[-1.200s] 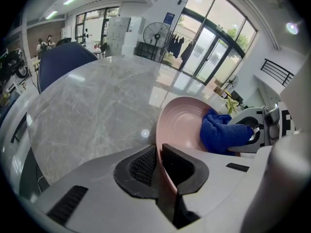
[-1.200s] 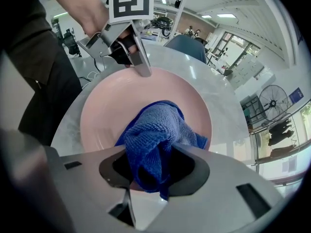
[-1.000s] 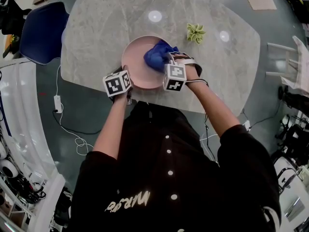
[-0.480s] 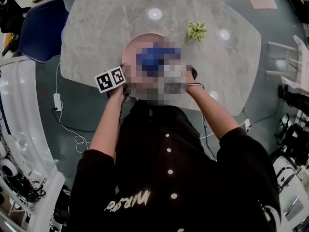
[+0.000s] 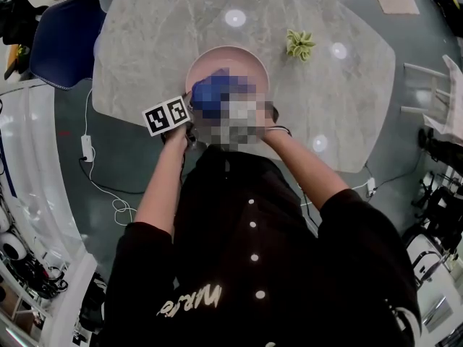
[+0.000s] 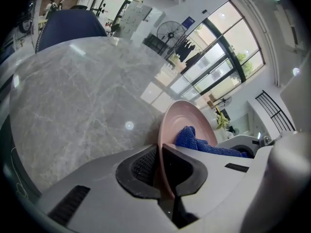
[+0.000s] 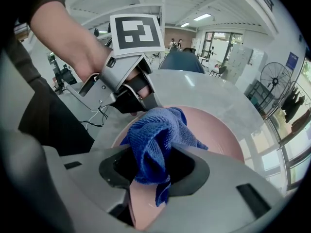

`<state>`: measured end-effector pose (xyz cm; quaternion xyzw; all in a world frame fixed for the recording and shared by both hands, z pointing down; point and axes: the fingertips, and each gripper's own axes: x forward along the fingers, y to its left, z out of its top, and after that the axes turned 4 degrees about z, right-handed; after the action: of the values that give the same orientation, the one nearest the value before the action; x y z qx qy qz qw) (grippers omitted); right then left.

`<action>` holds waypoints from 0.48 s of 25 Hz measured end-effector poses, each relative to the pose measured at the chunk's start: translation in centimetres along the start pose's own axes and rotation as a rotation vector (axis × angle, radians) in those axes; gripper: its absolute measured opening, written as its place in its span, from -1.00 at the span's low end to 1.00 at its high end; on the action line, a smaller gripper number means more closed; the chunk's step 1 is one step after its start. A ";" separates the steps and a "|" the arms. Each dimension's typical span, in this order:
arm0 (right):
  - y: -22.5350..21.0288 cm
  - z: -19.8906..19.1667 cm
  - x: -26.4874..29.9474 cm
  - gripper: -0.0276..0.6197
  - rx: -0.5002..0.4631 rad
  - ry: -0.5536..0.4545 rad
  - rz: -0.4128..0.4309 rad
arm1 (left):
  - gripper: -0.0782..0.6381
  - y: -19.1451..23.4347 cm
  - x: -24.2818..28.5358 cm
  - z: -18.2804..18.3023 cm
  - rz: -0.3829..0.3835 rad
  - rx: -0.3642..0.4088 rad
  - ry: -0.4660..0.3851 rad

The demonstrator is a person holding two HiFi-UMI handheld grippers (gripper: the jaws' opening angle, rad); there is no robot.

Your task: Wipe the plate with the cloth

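Left gripper (image 6: 159,165): jaws all but closed, pinching the plate (image 6: 187,123) by its near-left rim, with the thin edge between ribbed black pads.
Right gripper (image 7: 154,168): clamped on the cloth (image 7: 154,136). A bunched wad runs through the jaws, a tail hangs below them, and the rest lies on the plate's left part, just beside the left gripper's tips.

Surface: table (image 5: 145,42), grey marble-look with a glossy top and rounded corners; ceiling lights show on it as bright spots. The plate sits at the near edge, left of centre. A small green leafy thing (image 5: 299,44) lies far-right of the plate, apart from it.

Room: navy chair (image 5: 64,42) at the table's far-left corner. White cable (image 5: 108,194) on the dark floor, near-left. Tall glazed wall (image 6: 218,52) with a standing fan (image 6: 167,33) in front of it.

Materials: the plate is pale pink, round, smooth and shallow, with a raised rim. The cloth is blue terry with a looped pile. The gripper shells are grey plastic; the marker cube (image 5: 166,114) is black and white.

Pose: both bare forearms reach forward from a black shirt, close together, with both grippers pitched down at the plate. The left one is at the rim and the right one over the dish. The head view doesn't show the right gripper clearly.
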<state>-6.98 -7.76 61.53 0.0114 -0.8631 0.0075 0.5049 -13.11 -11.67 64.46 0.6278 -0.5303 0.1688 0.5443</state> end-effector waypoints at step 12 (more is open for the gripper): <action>0.8 -0.2 1.1 -0.45 -0.078 0.005 0.040 | -0.70 0.2 0.1 0.1 0.009 -0.011 -0.008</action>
<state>-7.36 -6.95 62.57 -0.0254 -0.8616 -0.0160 0.5067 -13.23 -11.79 64.61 0.6231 -0.5361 0.1657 0.5449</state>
